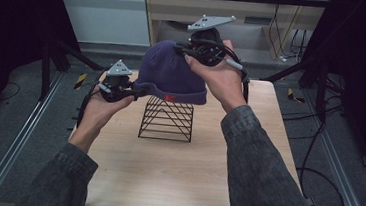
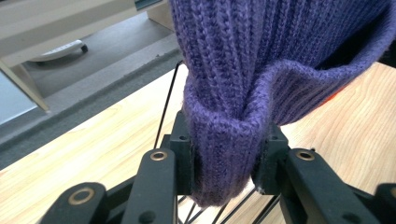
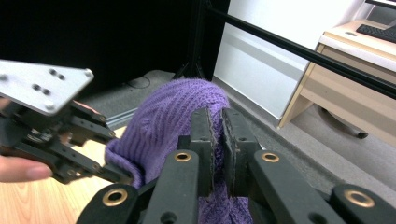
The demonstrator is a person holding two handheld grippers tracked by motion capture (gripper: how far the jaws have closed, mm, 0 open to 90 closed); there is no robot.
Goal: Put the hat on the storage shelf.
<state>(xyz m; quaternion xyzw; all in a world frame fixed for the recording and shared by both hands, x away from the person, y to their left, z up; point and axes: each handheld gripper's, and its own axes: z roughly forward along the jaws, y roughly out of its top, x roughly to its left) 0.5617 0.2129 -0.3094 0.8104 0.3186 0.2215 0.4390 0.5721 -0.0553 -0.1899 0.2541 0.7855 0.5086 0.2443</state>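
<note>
The table [image 1: 175, 167] is a pale wood-grain top set on grey carpet, with metal rails running along the floor at either side; beyond it, toward twelve o'clock, stand a white wall panel and a light wooden desk with cables hanging behind it, and black drapes close off both flanks; a black wire rack [image 1: 167, 119], pyramid-shaped, sits on the far half of the table. A purple knit beanie [image 1: 171, 72] is held over the rack, its domed crown up and toward twelve o'clock, its folded cuff down and running across from nine to three o'clock, so the long axis lies side to side; a small red tag shows on the cuff's near face; whether the cuff touches the rack's peak I cannot tell. The left gripper [image 1: 131, 89], at nine o'clock from the hat, has its jaws pinched on the cuff's left end, the wool bunched thick between them in the left gripper view [image 2: 224, 158]. The right gripper [image 1: 188, 51], at about one o'clock from the hat and higher, has its jaws drawn nearly together on a fold of the crown; the right gripper view shows purple knit squeezed between the pads [image 3: 219, 140], with the left gripper farther off at its nine o'clock [image 3: 116, 175]. Both sleeves are dark grey denim.
</note>
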